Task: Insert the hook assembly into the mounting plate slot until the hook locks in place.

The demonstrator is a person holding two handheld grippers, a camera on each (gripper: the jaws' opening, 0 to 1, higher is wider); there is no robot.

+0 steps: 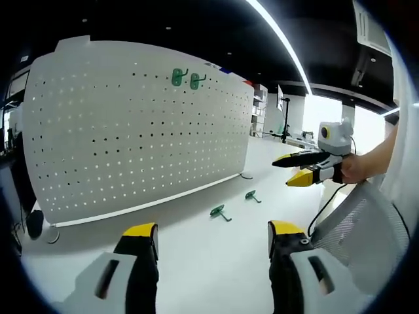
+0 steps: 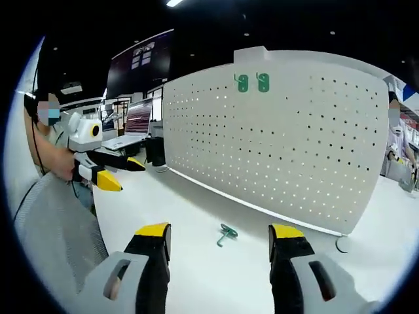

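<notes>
A white perforated mounting plate [image 1: 137, 131] stands upright on the white table, with two green hooks [image 1: 188, 78] hung near its top edge. Two loose green hooks lie on the table, one [image 1: 220, 212] nearer me and one [image 1: 253, 195] farther right. My left gripper [image 1: 213, 232] is open and empty, well short of them. A hand holds my right gripper [image 1: 292, 169] at the right, jaws apart. In the right gripper view the plate [image 2: 294, 144] carries the same two hooks [image 2: 252, 82], and a loose hook [image 2: 226, 234] lies beyond my open right gripper [image 2: 220, 230]. The left gripper [image 2: 123, 173] hangs at the left.
A grey mesh chair back [image 1: 357, 235] rises at the lower right. The plate rests on round feet [image 2: 342, 244]. Desks with monitors [image 2: 137, 121] stand behind the table, and a seated person [image 2: 396, 147] is at the far right. Bare table [image 1: 196, 255] lies before the plate.
</notes>
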